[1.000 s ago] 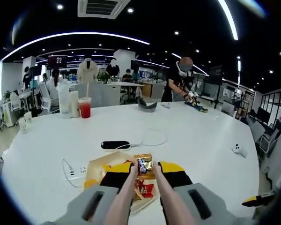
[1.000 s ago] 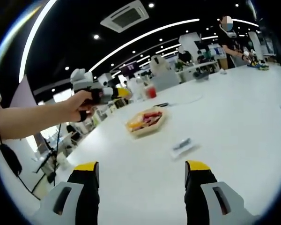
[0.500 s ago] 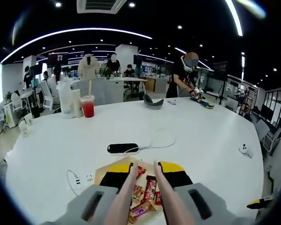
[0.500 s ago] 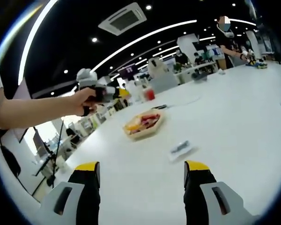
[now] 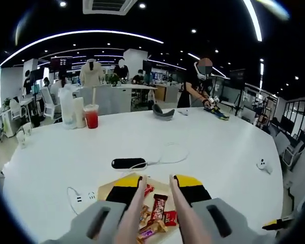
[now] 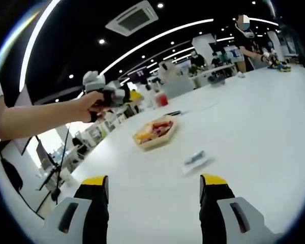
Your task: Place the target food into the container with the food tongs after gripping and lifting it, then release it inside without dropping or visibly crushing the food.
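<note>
My left gripper point(image 5: 156, 181) holds a pair of pale food tongs point(image 5: 141, 190) between its yellow-and-black jaws. The tong tips stand apart with nothing between them, just above a tan tray point(image 5: 104, 184) of wrapped candies point(image 5: 158, 209). In the right gripper view the same tray point(image 6: 155, 133) sits mid-table, and a hand holds the left gripper point(image 6: 104, 94) raised to its left. One wrapped candy point(image 6: 194, 159) lies loose on the white table, nearer to me than the tray. My right gripper point(image 6: 153, 187) is open and holds nothing, low over the table.
A black device point(image 5: 128, 163) with a white cable lies beyond the tray, and a white power strip point(image 5: 83, 195) lies to its left. A red drink cup point(image 5: 91, 116) and a white bottle point(image 5: 68, 105) stand at the far left. A person point(image 5: 196, 86) works at the table's far edge.
The tongs were shut on a gold-wrapped candy a second ago; they have opened and the candy now lies in the tray. The right gripper has hardly moved.
</note>
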Available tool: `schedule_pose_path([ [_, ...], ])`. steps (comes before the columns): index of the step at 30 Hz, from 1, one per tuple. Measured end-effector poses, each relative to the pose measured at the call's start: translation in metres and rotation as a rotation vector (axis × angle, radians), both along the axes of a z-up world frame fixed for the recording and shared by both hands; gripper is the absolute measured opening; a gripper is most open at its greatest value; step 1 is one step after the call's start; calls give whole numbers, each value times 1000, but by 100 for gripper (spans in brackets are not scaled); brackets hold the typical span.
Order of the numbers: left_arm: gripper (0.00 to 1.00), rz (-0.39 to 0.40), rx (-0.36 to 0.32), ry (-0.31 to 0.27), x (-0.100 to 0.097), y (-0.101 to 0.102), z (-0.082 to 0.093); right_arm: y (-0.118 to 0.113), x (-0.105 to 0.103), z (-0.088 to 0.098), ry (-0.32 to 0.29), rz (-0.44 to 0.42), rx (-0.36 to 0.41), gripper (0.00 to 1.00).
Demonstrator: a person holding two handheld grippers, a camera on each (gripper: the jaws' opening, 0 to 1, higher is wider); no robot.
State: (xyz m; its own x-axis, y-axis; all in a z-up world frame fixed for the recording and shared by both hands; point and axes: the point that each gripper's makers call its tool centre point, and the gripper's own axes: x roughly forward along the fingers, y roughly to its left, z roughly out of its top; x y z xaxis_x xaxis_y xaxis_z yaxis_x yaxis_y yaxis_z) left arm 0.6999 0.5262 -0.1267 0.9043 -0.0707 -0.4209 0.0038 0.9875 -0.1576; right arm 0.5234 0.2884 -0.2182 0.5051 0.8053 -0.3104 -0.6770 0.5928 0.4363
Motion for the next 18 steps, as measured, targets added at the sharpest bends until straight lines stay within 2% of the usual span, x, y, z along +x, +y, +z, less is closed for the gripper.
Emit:
schedule_pose_path([
  [9,24,-34,-33,-48,-5,-11,16,1,2,-2,3,9,-2,74],
  [18,24,-45,-47,-59,-20,-19,14,3,-5,-1,-4,31,-7,74],
])
